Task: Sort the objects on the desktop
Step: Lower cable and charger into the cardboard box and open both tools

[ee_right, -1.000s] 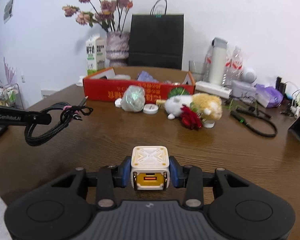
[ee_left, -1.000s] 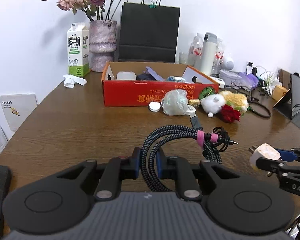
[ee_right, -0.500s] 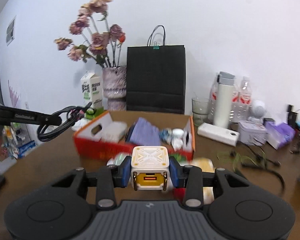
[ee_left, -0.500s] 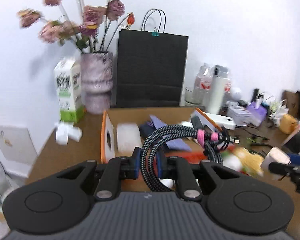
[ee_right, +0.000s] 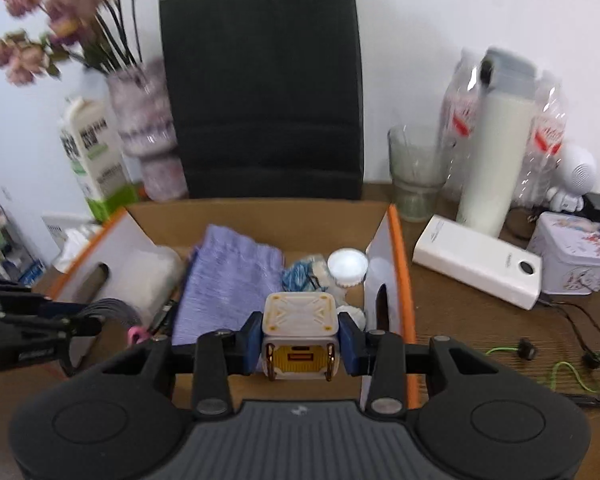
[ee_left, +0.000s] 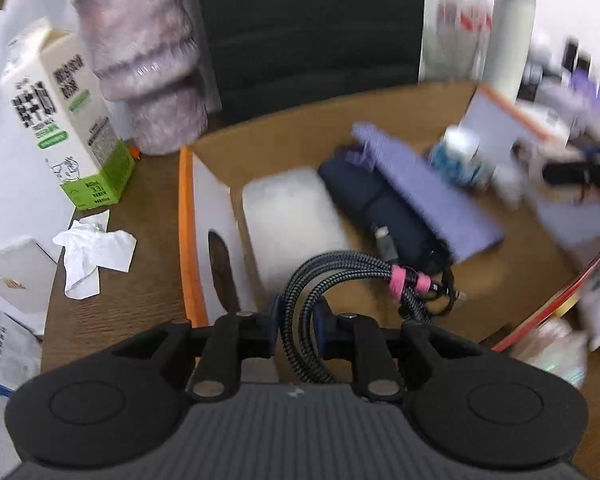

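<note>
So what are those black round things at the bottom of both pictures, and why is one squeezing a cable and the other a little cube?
Those black shapes are grabbing tools. A person holds one in each hand, and each has a small camera looking forward along its two fingers, so you get one picture per hand.

In the left hand's picture, the left gripper has a coiled braided cable between its fingers, and it has just begun to open a little. In the right hand's picture, the right gripper squeezes a small white charger cube.

Both are above a cardboard box on a brown wooden table. Inside the box lie a purple cloth and a white round lid. Behind stand a black paper bag, a vase of flowers and a milk carton.
</note>
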{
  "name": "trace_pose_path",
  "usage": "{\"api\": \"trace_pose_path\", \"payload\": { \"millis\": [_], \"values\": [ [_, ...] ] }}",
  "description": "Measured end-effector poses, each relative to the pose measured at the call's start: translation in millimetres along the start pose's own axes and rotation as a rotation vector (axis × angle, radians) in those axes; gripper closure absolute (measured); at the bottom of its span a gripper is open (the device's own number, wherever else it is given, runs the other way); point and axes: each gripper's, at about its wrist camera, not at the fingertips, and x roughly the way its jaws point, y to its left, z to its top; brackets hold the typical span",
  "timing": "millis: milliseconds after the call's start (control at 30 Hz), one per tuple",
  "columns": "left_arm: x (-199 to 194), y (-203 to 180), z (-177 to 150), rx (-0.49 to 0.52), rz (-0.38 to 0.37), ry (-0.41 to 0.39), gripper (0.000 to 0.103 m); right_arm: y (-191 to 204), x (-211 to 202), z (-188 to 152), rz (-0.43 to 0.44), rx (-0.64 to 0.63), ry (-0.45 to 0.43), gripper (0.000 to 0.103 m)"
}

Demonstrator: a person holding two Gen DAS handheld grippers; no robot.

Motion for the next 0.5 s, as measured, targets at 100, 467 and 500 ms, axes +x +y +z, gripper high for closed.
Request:
{"api": "trace_pose_path", "payload": {
  "millis": [100, 467, 500],
  "values": [
    [8, -14, -7, 0.075, 0.088, -0.032, 0.067, 1, 22, 0, 0.011, 0.007, 0.023, 0.066],
    [-6, -9, 4, -0.024, -0.008, -0.042, 0.01, -2, 60, -4, -0.004, 0.043, 0.084, 0.061],
    [-13, -6, 5, -0.05, -0.012, -0.048, 0.009, -4, 53, -3, 0.009, 0.055, 0.074, 0.058]
  ]
}}
